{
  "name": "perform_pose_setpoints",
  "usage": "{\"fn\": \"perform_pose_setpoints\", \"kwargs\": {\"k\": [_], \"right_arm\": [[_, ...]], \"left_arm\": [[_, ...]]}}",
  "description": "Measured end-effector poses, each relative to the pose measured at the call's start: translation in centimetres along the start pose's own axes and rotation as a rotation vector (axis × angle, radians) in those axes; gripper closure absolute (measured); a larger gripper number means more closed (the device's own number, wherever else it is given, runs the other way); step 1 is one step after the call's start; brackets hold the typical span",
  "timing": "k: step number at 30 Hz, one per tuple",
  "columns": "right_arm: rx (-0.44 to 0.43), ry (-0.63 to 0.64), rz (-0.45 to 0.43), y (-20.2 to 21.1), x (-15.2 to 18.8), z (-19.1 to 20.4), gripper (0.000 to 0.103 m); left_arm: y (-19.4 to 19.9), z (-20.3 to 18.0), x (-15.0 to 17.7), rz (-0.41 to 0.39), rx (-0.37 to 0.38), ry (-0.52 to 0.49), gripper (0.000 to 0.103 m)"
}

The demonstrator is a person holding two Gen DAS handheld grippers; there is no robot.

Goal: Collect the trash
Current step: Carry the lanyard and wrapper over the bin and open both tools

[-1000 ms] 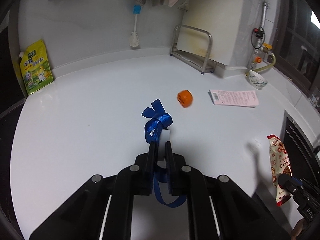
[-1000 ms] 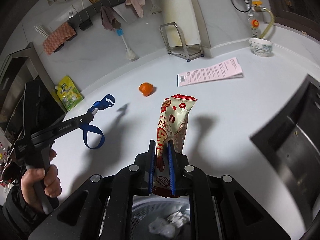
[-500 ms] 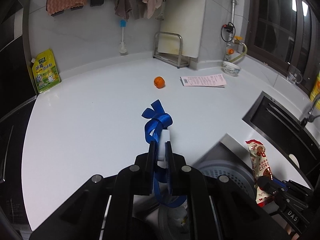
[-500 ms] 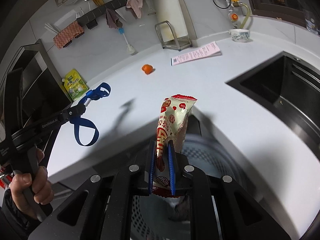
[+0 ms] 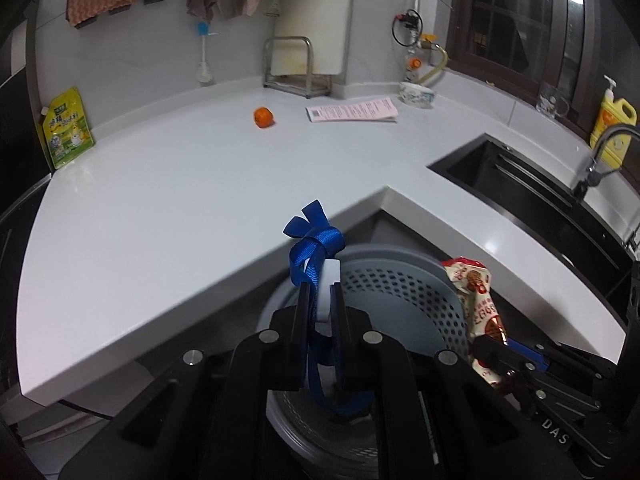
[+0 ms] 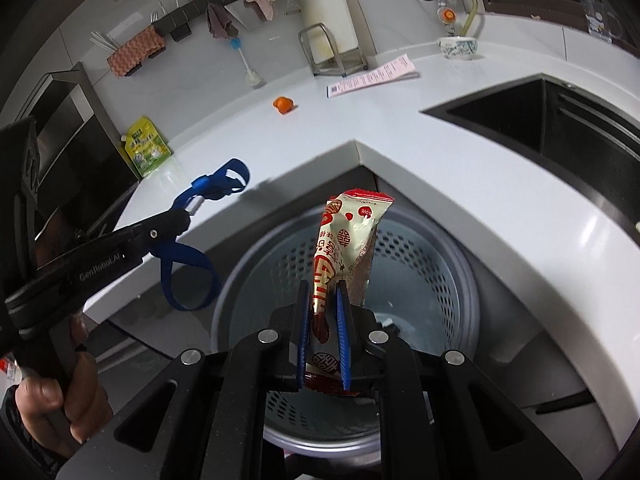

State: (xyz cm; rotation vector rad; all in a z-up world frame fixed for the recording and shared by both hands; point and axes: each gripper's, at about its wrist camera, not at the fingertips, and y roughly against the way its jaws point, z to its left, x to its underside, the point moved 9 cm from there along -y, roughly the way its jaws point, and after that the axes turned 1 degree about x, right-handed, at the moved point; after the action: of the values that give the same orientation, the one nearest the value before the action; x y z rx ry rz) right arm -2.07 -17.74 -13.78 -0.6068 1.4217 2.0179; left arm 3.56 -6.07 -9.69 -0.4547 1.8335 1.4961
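My left gripper point(image 5: 319, 286) is shut on a blue ribbon strap point(image 5: 314, 248) with a white tag, held over the grey perforated bin point(image 5: 404, 292) below the counter corner. It also shows in the right wrist view point(image 6: 188, 210), with the strap's loop point(image 6: 188, 276) hanging beside the bin. My right gripper point(image 6: 324, 286) is shut on a red and cream snack wrapper point(image 6: 348, 240), held upright above the bin point(image 6: 424, 280). The wrapper also shows in the left wrist view point(image 5: 478, 304). An orange peel point(image 5: 264, 117) and a pink paper sheet point(image 5: 352, 110) lie on the white counter point(image 5: 180, 200).
A black sink point(image 5: 532, 200) with a tap is at the right. A green-yellow pouch point(image 5: 66, 128), a metal rack point(image 5: 292, 68), a bowl point(image 5: 417, 94) and a yellow soap bottle point(image 5: 612, 124) stand along the back wall. Some trash lies in the bin's bottom.
Both grippers have pulled back from over the counter, off its edge. They now hold the strap and the wrapper above the bin.
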Motion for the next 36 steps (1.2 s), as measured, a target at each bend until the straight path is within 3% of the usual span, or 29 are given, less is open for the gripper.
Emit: {"fn": "perform_pose_setpoints", "kwargs": {"k": [12, 15, 17, 18, 24, 29, 36], "right_arm": [[0.003, -0.033, 0.022, -0.6, 1.4, -1.4, 0.090], [0.012, -0.040, 0.020, -0.6, 1.5, -1.7, 0.076], [0.016, -0.051, 0.011, -0.4, 1.5, -2.0, 0.065], [0.016, -0.054, 0.009, -0.4, 1.5, -2.1, 0.065], [0.017, -0.069, 0.007, -0.2, 1.6, -2.7, 0.063], [0.039, -0.064, -0.011, 0.2, 1.6, -3.1, 0.056], [0.079, -0.014, -0.053, 0.9, 1.2, -3.0, 0.045]], "left_arm": [[-2.0, -0.8, 3.2, 0.087, -0.021, -0.020, 0.089], [-2.0, -0.6, 3.3, 0.089, -0.027, -0.021, 0.073], [-1.7, -0.5, 3.2, 0.073, -0.036, -0.017, 0.043], [-1.5, -0.4, 3.1, 0.060, -0.040, -0.015, 0.039], [-1.2, -0.3, 3.0, 0.050, -0.050, -0.015, 0.036], [-0.7, 0.0, 2.7, 0.028, -0.060, -0.004, 0.016], [0.1, 0.5, 2.0, -0.005, -0.061, 0.019, 0.007]]}}
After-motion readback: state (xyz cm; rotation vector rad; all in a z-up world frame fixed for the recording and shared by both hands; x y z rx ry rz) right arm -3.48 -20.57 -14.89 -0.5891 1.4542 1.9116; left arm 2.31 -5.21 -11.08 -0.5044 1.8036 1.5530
